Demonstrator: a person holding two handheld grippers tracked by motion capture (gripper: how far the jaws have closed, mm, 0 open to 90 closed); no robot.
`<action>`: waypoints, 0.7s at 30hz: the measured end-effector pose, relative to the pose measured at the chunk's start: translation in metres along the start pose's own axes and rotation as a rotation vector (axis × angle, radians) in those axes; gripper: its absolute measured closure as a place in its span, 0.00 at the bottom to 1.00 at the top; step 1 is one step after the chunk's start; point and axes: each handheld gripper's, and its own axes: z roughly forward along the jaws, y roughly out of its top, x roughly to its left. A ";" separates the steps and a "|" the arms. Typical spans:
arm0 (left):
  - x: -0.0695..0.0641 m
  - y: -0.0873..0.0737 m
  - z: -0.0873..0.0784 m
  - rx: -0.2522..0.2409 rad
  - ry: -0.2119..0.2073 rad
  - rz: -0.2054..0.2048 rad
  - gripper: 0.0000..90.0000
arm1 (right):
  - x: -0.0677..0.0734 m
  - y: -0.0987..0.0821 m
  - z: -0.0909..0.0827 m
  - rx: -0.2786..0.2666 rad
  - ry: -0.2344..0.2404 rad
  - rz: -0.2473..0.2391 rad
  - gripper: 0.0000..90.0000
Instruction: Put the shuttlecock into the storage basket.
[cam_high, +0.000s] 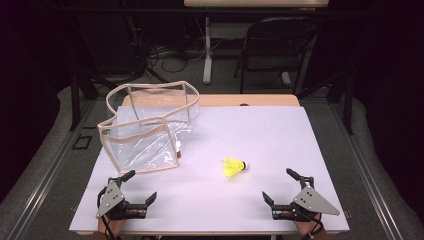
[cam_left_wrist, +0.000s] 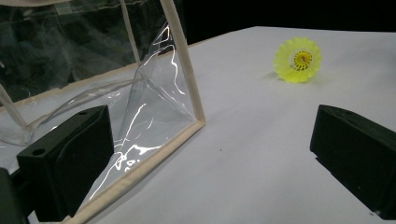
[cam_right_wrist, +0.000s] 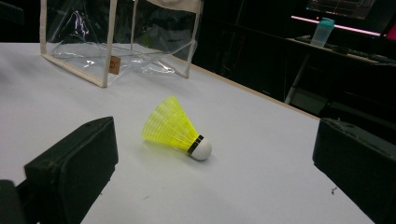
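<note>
Your left gripper (cam_high: 139, 186) rests at about seven o'clock on the bench, its black fingers (cam_left_wrist: 65, 161) spread wide with nothing between them. Just beyond its far finger, toward twelve o'clock, lies the near bottom edge of the clear plastic pouch with beige fabric trim (cam_high: 145, 131); in the left gripper view that trimmed corner sits right beside the left-hand finger, though you cannot tell whether they touch.

Your right gripper (cam_high: 281, 185) rests at about five o'clock, its fingers (cam_right_wrist: 70, 170) also spread wide and empty. Through its own view the small yellow shuttlecock with a white cork tip and black band (cam_right_wrist: 178, 129) lies on its side ahead of the gap between the fingers, apart from both.

From above, the shuttlecock (cam_high: 234, 167) sits near the middle of the white bench top (cam_high: 280, 135), cork tip pointing toward three o'clock, roughly between your two grippers and a little farther out. The pouch stands open at about ten o'clock, well apart from the shuttlecock.

Beyond the bench, at one o'clock, stands a dark folding chair (cam_high: 275, 47).
</note>
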 end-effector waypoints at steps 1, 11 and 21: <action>0.000 0.000 0.000 0.000 0.000 0.000 0.00 | 0.000 0.000 0.000 0.000 0.001 0.000 0.00; -0.002 0.002 0.004 0.018 -0.009 0.002 0.00 | -0.001 -0.001 0.001 0.007 0.012 0.008 0.00; -0.005 0.006 0.010 0.032 -0.035 0.008 0.00 | 0.000 0.000 0.004 0.024 0.026 0.008 0.00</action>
